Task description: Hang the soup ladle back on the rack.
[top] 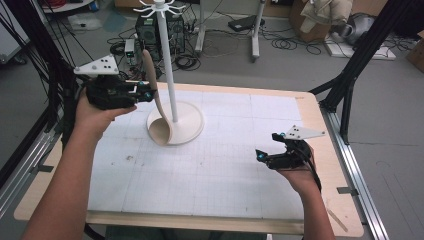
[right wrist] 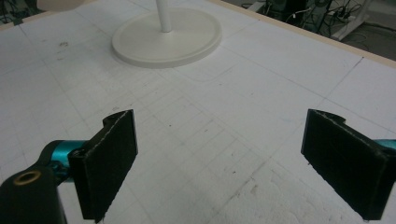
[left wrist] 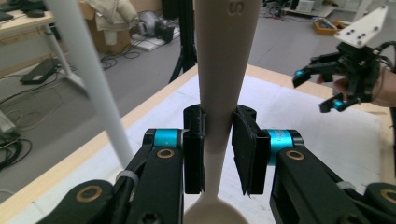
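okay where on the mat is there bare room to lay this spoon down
The white mat lies bare between the stand's round base and the near table edge, from the left border across to the right gripper. It is crowded only at the base, where the spoon in the left gripper hangs beside the pole.

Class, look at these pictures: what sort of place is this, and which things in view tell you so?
Probably a lab or workshop: cables and a computer tower sit on the floor, black frame struts flank the table, and cardboard boxes stand behind.

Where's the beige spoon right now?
In the high view the spoon sits left of centre, clamped upright in the left tongs, beside the white stand's pole, bowl down over its round base.
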A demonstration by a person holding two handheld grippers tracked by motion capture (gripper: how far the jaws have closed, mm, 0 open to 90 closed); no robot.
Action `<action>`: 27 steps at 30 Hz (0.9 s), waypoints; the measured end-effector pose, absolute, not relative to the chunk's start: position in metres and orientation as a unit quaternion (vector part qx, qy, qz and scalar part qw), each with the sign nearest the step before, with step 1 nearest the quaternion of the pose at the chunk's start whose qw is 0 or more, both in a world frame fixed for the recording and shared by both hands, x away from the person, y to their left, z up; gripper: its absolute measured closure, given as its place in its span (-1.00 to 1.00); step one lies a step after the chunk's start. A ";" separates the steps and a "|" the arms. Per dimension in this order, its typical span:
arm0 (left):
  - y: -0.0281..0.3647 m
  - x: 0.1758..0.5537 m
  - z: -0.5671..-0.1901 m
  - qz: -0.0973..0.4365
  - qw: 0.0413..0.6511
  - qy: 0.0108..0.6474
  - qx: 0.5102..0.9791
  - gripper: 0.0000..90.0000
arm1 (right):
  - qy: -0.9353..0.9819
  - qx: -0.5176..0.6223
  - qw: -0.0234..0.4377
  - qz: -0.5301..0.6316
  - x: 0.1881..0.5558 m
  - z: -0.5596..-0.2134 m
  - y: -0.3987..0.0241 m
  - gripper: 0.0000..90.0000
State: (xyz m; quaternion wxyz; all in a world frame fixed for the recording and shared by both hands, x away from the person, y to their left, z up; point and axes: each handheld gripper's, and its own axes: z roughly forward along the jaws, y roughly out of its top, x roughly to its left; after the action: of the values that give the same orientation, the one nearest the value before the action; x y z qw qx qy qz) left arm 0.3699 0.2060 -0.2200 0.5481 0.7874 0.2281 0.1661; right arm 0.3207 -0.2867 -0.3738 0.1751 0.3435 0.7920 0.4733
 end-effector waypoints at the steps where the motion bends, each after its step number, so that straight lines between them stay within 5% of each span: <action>1: 0.208 0.373 -0.218 0.167 0.549 0.231 0.786 0.65 | 0.792 0.343 0.174 0.474 0.321 -0.374 -0.287 -0.78; 27: 0.217 0.424 -0.173 0.182 0.499 0.277 0.801 0.65 | 0.786 0.359 0.180 0.470 0.326 -0.376 -0.292 -0.78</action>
State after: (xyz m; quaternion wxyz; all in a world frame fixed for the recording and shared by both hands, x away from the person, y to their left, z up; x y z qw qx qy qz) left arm 0.4241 0.2174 -0.1735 0.4985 0.8011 0.2770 0.1817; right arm 0.3260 -0.2925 -0.3762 0.1801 0.3589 0.7859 0.4702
